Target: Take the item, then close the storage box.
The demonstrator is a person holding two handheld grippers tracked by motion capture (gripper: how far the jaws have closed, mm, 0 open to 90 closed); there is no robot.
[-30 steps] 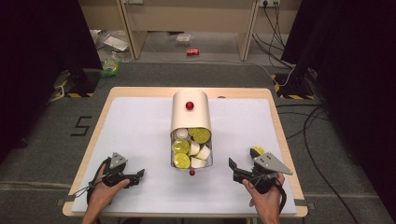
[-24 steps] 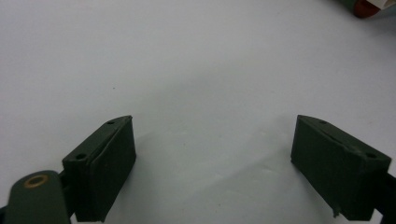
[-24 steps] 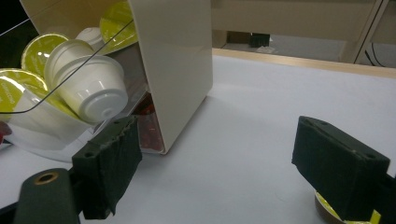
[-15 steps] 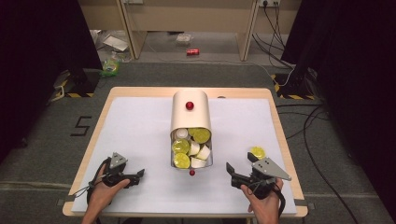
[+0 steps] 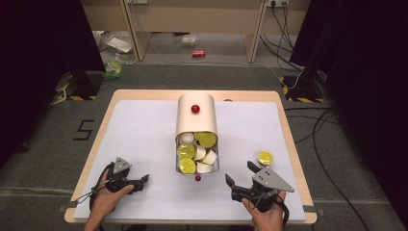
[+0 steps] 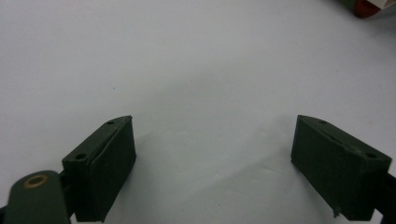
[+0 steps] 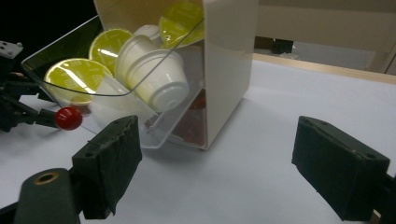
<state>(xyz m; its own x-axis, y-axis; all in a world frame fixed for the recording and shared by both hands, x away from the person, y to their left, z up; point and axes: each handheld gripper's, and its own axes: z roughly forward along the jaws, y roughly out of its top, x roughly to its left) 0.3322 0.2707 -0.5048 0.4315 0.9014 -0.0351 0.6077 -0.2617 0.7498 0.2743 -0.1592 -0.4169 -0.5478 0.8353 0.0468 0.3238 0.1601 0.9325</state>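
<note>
Since a second ago, the right hand-held gripper [image 5: 239,174] has been drawing back toward the near edge of the counter [image 5: 144,120], leaving a yellow-lidded capsule [image 5: 265,157] lying by itself on the white surface near the right edge, just beyond the grey plate on that gripper. Its jaws are standing wide apart with nothing between them; in the right gripper view [image 7: 212,158] they are pointing at the dispenser [image 7: 219,60] from close by. That cream dispenser [image 5: 196,120] is sitting in the middle of the counter, its clear drawer [image 7: 112,100] pulled open toward the person and holding a heap of white capsules with yellow lids [image 5: 197,151]. A red knob [image 5: 197,178] is sticking out at the drawer's front. The left hand-held gripper [image 5: 144,179] is resting at the near left, well apart from the dispenser, its jaws also spread and holding nothing [image 6: 212,163].
</note>
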